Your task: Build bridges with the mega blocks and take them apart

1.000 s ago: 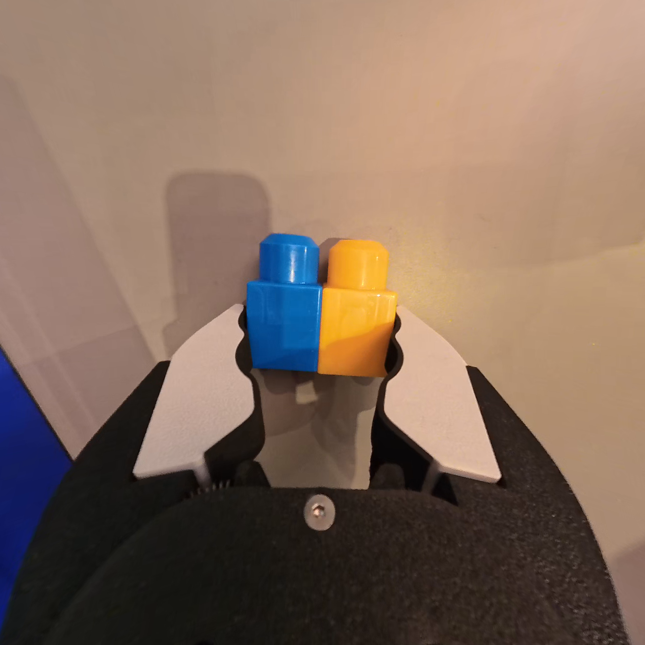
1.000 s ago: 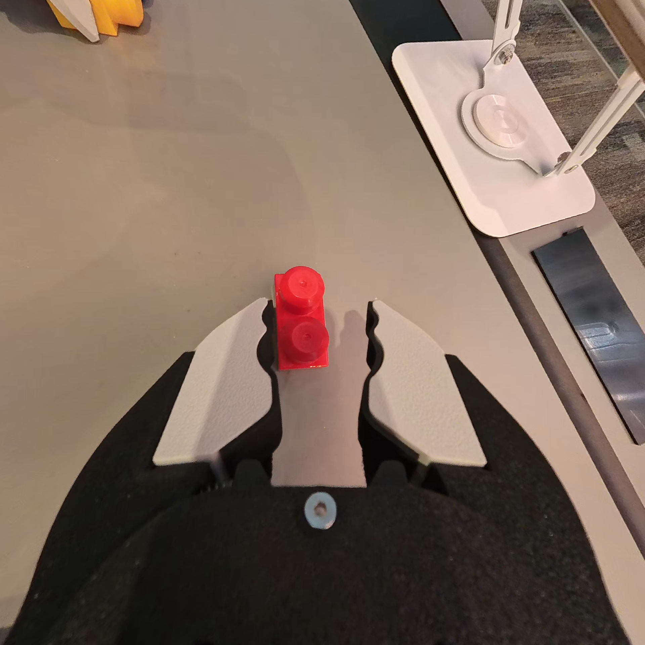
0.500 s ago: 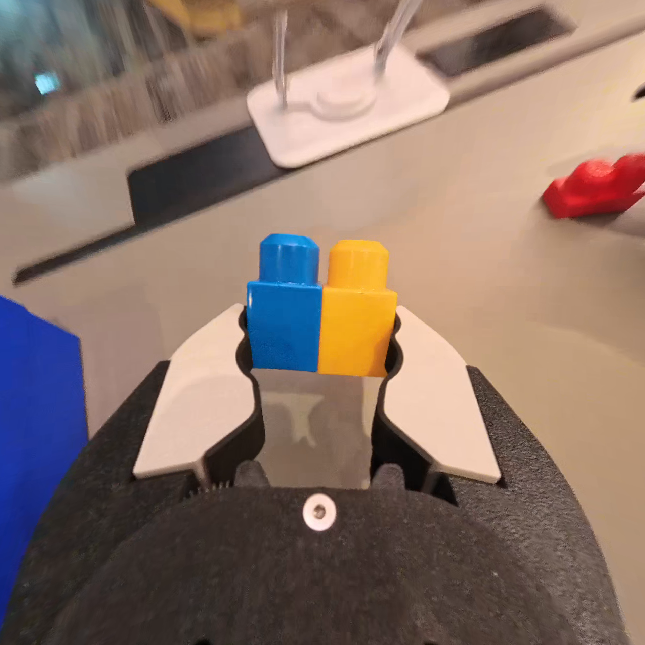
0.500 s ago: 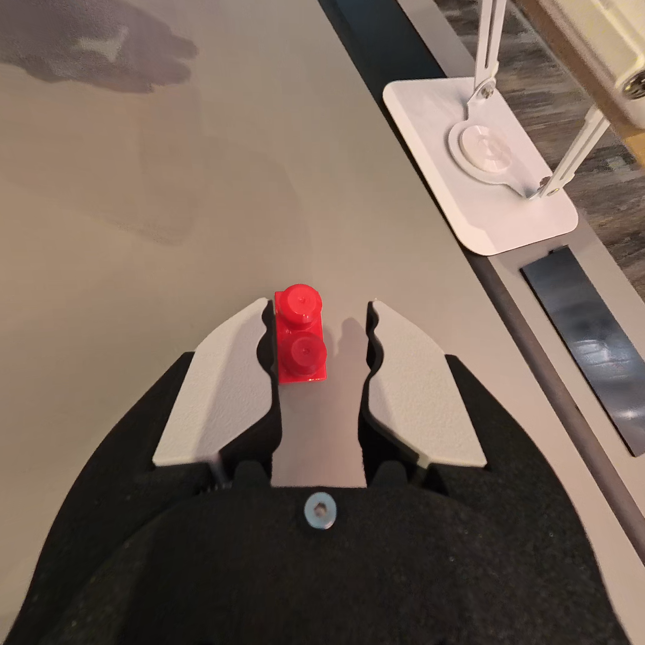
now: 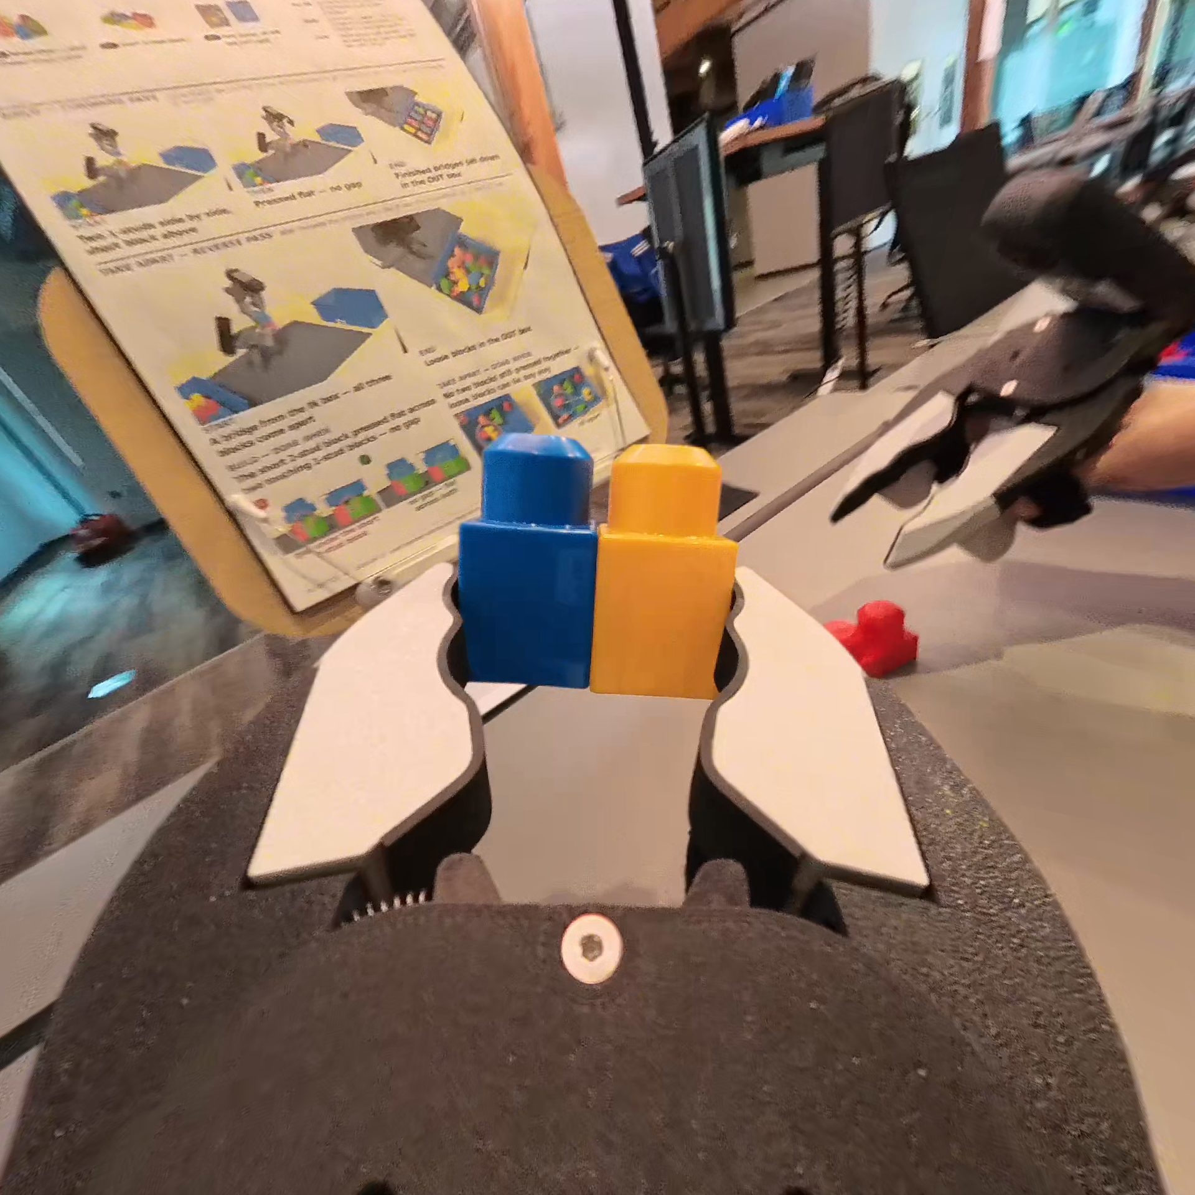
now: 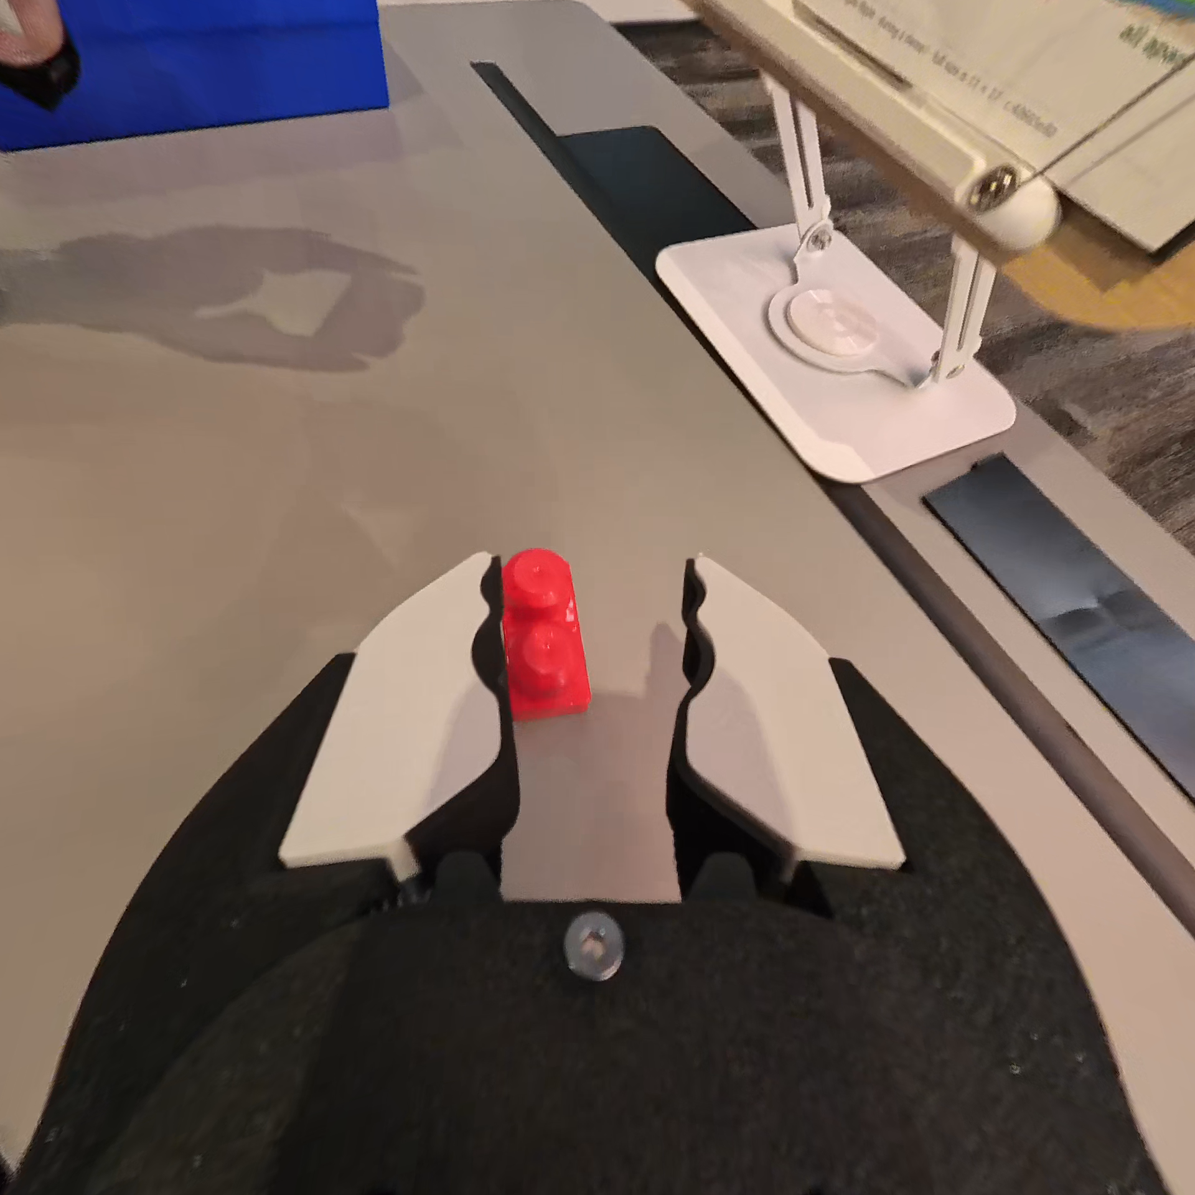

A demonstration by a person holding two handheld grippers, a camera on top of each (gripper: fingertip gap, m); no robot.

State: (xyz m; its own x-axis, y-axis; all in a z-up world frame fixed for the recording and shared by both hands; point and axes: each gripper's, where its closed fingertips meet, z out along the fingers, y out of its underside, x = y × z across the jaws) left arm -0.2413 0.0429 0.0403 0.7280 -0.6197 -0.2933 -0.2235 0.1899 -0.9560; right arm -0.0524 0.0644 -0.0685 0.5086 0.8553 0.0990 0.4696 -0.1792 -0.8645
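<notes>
Left hand-held gripper (image 5: 595, 621) clamped on blue block (image 5: 527, 601) and yellow block (image 5: 659, 608) side by side, right hand-held gripper (image 6: 592, 621) wide open over desk (image 6: 258, 517), red block (image 6: 543, 637) lengthwise between fingers, seemingly touching left one.

Printed writing appears on one item only: an instruction sheet (image 5: 310, 271) with small photographs and captions, clipped to a board on a white stand (image 6: 840, 362) at the counter (image 6: 323, 452) edge. It appears partly legible, though blurred. Blocks and tools bear no markings.
</notes>
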